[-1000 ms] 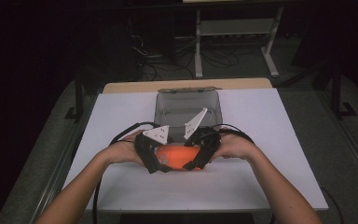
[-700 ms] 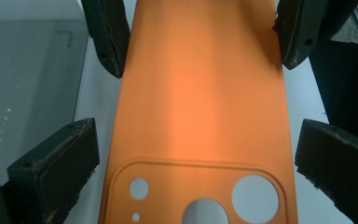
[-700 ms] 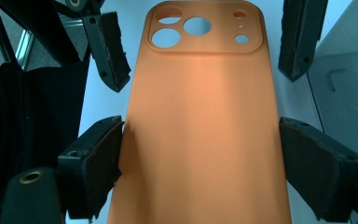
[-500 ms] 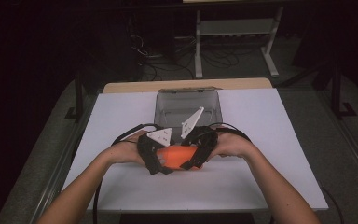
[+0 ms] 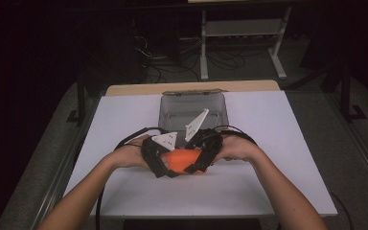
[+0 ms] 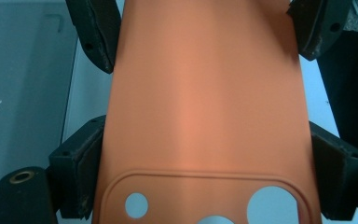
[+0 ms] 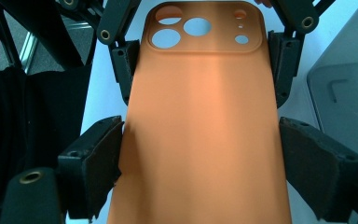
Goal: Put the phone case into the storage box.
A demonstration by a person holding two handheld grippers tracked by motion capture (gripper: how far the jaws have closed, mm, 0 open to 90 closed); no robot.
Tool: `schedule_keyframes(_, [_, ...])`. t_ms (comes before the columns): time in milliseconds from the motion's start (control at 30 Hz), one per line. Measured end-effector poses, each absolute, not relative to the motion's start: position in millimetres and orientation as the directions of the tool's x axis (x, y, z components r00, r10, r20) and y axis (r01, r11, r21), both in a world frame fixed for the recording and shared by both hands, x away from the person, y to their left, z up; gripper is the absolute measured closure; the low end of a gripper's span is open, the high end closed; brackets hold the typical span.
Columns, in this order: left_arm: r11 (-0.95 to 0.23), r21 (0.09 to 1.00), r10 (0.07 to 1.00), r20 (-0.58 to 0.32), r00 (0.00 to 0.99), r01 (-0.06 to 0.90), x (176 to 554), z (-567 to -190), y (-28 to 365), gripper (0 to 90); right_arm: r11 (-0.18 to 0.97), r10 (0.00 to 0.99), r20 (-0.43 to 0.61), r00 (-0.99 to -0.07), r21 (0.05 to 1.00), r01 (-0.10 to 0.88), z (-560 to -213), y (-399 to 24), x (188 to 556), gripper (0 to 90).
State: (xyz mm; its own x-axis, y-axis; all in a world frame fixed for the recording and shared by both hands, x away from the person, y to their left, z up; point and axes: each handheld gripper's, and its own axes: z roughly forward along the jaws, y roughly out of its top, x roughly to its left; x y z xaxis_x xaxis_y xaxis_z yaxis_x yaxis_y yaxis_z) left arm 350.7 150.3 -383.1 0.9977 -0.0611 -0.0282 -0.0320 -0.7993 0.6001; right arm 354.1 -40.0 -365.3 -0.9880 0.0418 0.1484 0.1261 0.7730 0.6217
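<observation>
White sheeting covers your worktop (image 5: 124, 124), and everything you are handling sits near its middle, toward your side. Behind your hands stands a clear plastic box (image 5: 194, 108), open at the top, its near wall just beyond the grey plates on the grippers.

Between your two hands, low over the worktop, you hold an orange phone case (image 5: 184, 158). It runs lengthwise from one gripper to the other, its smooth back toward both cameras. In the left gripper view the case (image 6: 205, 102) has its raised camera panel with round cut-outs at the near end; in the right gripper view the case (image 7: 205, 135) shows that same panel at the far end.

Your left gripper (image 5: 160, 163) has just been closing its jaws, with the case between them: its pads now sit against both long edges at the camera-panel end, so it grips the case. Your right gripper (image 5: 201, 158) clamps the other end the same way, pads pressed to both long edges. Each gripper's pads (image 6: 91, 35) show at the far end of the other's view.
</observation>
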Motion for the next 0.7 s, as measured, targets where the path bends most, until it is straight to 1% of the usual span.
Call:
schedule_keyframes(300, [-0.802,0.596,-0.066,-0.029,0.997,-0.036,351.1,-383.1,150.8,15.2,0.772,0.035,0.156,-0.987,0.623,0.126,-366.4,-39.7,355.4,15.5])
schedule_keyframes(433, [-0.805,0.592,-0.062,-0.015,0.998,-0.041,350.6,-382.2,150.4,15.8,0.769,0.028,0.147,-0.989,0.628,0.116,-366.7,-40.3,356.3,15.4])
schedule_keyframes(700, [-0.816,0.577,-0.049,-0.017,0.999,-0.031,351.8,-383.0,151.0,16.0,0.776,0.036,0.137,-0.990,0.620,0.114,-368.5,-40.0,356.5,14.3])
